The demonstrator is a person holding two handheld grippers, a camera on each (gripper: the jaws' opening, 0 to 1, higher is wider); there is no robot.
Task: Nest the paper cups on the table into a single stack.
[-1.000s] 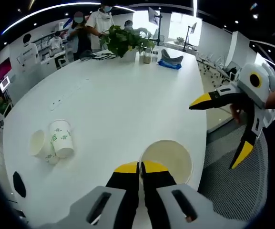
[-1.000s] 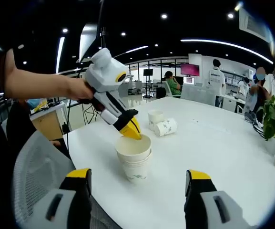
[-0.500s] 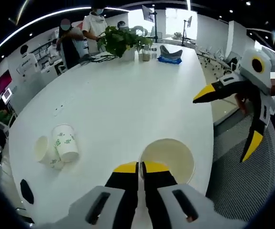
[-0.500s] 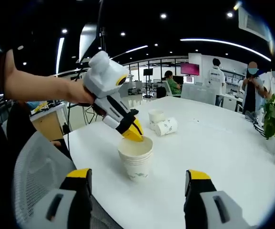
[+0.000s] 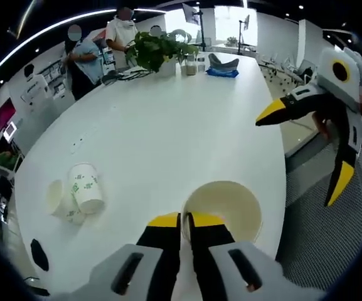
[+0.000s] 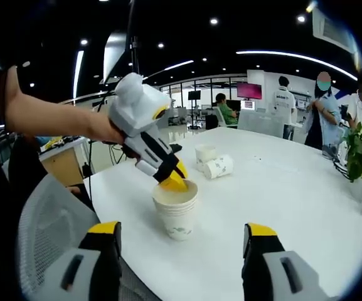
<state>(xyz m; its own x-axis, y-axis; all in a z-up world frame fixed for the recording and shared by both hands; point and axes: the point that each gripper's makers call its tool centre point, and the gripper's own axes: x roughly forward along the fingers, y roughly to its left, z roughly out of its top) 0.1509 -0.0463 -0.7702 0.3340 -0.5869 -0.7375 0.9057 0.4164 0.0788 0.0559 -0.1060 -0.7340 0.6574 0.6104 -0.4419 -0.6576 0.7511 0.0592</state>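
Note:
A stack of white paper cups point(image 6: 177, 216) stands near the table's edge. My left gripper point(image 5: 185, 219) is shut on the rim of the top cup point(image 5: 223, 205), one jaw inside and one outside; in the right gripper view the left gripper point(image 6: 175, 182) comes down onto the stack from the upper left. My right gripper point(image 6: 179, 230) is open, level with the stack and short of it; seen from the left gripper view, the right gripper point(image 5: 306, 147) hangs open beyond the table edge. Two loose cups point(image 5: 86, 187) point(image 6: 218, 166) lie together further along the table, one on its side.
The white table point(image 5: 168, 125) runs far back to a potted plant point(image 5: 159, 50) and a blue item point(image 5: 221, 69). A grey mesh chair point(image 6: 49, 232) stands by the table edge at the stack. Several people stand at the far end.
The left gripper has pressed the top cup lower into the stack, which now stands shorter. The right gripper has stayed open and nearly still.

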